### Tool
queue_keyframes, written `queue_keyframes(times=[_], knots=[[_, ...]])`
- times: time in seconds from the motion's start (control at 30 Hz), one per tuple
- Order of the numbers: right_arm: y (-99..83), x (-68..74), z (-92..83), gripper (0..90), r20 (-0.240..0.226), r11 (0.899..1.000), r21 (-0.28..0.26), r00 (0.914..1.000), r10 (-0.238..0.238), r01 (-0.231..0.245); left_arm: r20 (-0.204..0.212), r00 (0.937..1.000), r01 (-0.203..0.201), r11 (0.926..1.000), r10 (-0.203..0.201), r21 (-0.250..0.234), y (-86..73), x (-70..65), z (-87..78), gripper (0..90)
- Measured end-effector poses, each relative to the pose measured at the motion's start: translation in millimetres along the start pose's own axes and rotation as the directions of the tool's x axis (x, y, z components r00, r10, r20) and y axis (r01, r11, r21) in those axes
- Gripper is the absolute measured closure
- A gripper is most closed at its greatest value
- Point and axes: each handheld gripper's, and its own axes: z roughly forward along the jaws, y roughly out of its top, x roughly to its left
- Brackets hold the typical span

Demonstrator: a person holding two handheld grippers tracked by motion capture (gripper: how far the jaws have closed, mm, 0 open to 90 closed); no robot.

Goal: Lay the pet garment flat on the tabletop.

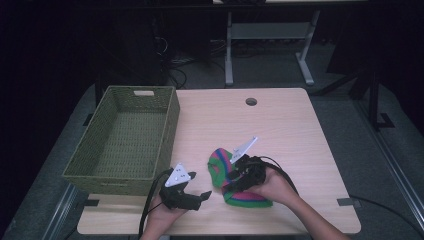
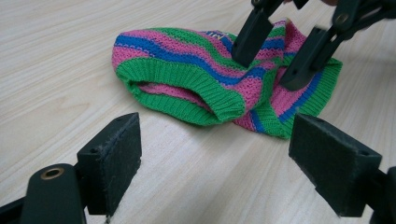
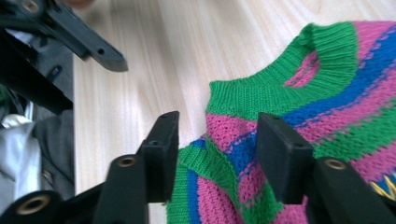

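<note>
A small knit sweater (image 1: 218,166) with pink, green and blue stripes lies crumpled on the wooden table (image 1: 280,130), near its front. My right gripper (image 1: 235,179) sits on top of it. In the right gripper view its jaws (image 3: 217,140) pinch a raised fold of the sweater (image 3: 327,88) near the green collar. My left gripper (image 1: 198,185) rests low at the table's front, left of the sweater and pointing at it. Its jaws (image 2: 217,149) stand wide open with bare table between them, a short way from the sweater (image 2: 187,60).
A green woven basket (image 1: 172,120) stands on the left part of the table, close behind my left gripper. A round cable hole (image 1: 251,101) sits near the far edge. Bare tabletop stretches right of and behind the sweater. Dark floor and desk legs lie beyond.
</note>
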Motion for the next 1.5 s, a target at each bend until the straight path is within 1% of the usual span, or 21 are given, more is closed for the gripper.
queue_keyframes(times=[0.07, 0.1, 0.13, 0.17, 0.23, 0.27, 0.33, 0.37, 0.43, 0.5, 0.67, 0.77, 0.9, 1.07, 1.27, 1.33, 1.37, 1.4, 1.43, 1.47, 1.5], knots=[[0.6, -1.6, 6.2, 52.7, -0.003, 1.000, 0.012, 1.0000, -0.002, 0.002, 0.000, 1.0000, -0.003, 1.0000, 0.003, 0.001, 0.0, 0.5, -0.7, 16.7], [1.0, -2.5, 11.7, 55.1, 0.010, 1.000, 0.022, 0.9999, -0.007, 0.007, 0.001, 1.0000, 0.000, 1.0000, 0.000, 0.001, -0.2, 0.9, -0.8, 16.7], [1.0, -2.5, 11.7, 55.1, 0.010, 1.000, 0.022, 0.9999, -0.007, 0.007, 0.001, 1.0000, 0.000, 1.0000, 0.000, 0.001, -0.2, 0.9, -0.8, 16.7], [1.0, -3.1, 16.7, 56.6, 0.019, 0.999, 0.032, 0.9998, -0.007, 0.006, 0.003, 1.0000, -0.001, 1.0000, 0.001, 0.004, -0.4, 1.5, -0.8, 16.7], [0.5, -3.9, 21.1, 60.1, 0.027, 0.999, 0.045, 0.9995, -0.016, 0.015, 0.004, 1.0000, 0.001, 1.0000, -0.001, 0.003, -0.4, 1.5, -0.9, 16.7], [-0.5, -3.8, 23.2, 61.4, 0.027, 0.999, 0.047, 0.9996, -0.012, 0.011, 0.004, 1.0000, 0.005, 1.0000, -0.005, 0.000, -0.3, 1.4, -1.0, 16.7], [-1.6, -3.9, 24.9, 63.4, 0.032, 0.999, 0.042, 0.9993, -0.016, 0.015, 0.003, 1.0000, 0.003, 1.0000, -0.003, 0.003, -0.4, 1.8, -0.8, 16.7], [-2.0, -3.0, 25.4, 64.0, 0.045, 0.999, 0.045, 0.9985, -0.033, 0.031, 0.002, 1.0000, 0.003, 1.0000, -0.003, 0.005, -0.5, 1.9, -0.7, 16.7], [-2.8, -1.3, 26.5, 66.3, 0.055, 0.998, 0.044, 0.9976, -0.042, 0.039, 0.002, 1.0000, 0.004, 1.0000, -0.004, 0.006, -0.5, 2.0, -0.6, 16.7], [-4.6, 1.6, 27.7, 68.8, 0.082, 0.997, 0.039, 0.9941, -0.070, 0.067, 0.001, 1.0000, 0.005, 1.0000, -0.005, 0.005, -0.4, 2.0, -0.7, 16.7], [-6.7, 3.2, 27.7, 76.3, 0.108, 0.996, 0.032, 0.9908, -0.082, 0.079, 0.003, 1.0000, 0.006, 1.0000, -0.006, 0.006, -0.5, 1.0, 0.1, 16.7], [-7.0, 2.3, 27.5, 78.9, 0.109, 0.997, 0.028, 0.9907, -0.081, 0.078, 0.004, 1.0000, 0.001, 1.0000, -0.001, 0.008, -0.1, 0.5, -0.1, 16.8], [-8.6, -0.8, 25.9, 81.9, 0.099, 0.998, 0.013, 0.9931, -0.064, 0.063, 0.006, 1.0000, 0.006, 0.9999, -0.006, 0.009, -0.5, 1.7, -0.4, 17.0], [-8.8, -1.4, 22.7, 82.4, 0.090, 0.999, -0.003, 0.9949, -0.046, 0.046, 0.010, 0.9999, 0.010, 0.9999, -0.010, 0.005, -0.2, 2.7, -0.9, 17.0], [-7.3, -0.9, 7.3, 83.3, 0.083, 0.998, -0.054, 0.9962, -0.029, 0.034, 0.017, 0.9998, 0.009, 0.9999, -0.009, 0.009, 0.0, 1.2, 0.7, 17.2], [-7.3, -0.4, 3.6, 83.3, 0.076, 0.998, -0.061, 0.9969, -0.021, 0.025, 0.024, 0.9997, 0.004, 0.9998, -0.004, 0.020, 0.1, 0.1, 2.9, 17.4], [-7.8, -0.4, -1.7, 83.4, 0.083, 0.998, -0.063, 0.9962, -0.025, 0.031, 0.028, 0.9996, -0.001, 0.9998, 0.000, 0.022, 0.6, -1.1, 4.3, 17.4], [-8.1, 0.0, -4.8, 83.5, 0.087, 0.998, -0.065, 0.9960, -0.018, 0.024, 0.031, 0.9995, -0.006, 0.9997, 0.005, 0.022, 1.2, -3.0, 6.2, 17.5], [-8.6, -1.1, -6.9, 83.5, 0.091, 0.997, -0.071, 0.9955, -0.027, 0.034, 0.033, 0.9995, -0.001, 0.9998, 0.000, 0.022, 1.6, -4.0, 7.3, 17.4], [-8.6, -0.5, -10.4, 83.6, 0.093, 0.997, -0.076, 0.9955, -0.016, 0.023, 0.035, 0.9993, -0.011, 0.9995, 0.010, 0.028, 2.0, -4.0, 8.1, 17.4], [-8.8, -0.7, -14.9, 83.6, 0.100, 0.996, -0.084, 0.9948, -0.019, 0.028, 0.033, 0.9994, -0.014, 0.9995, 0.013, 0.029, 2.3, -4.1, 8.6, 17.5]])
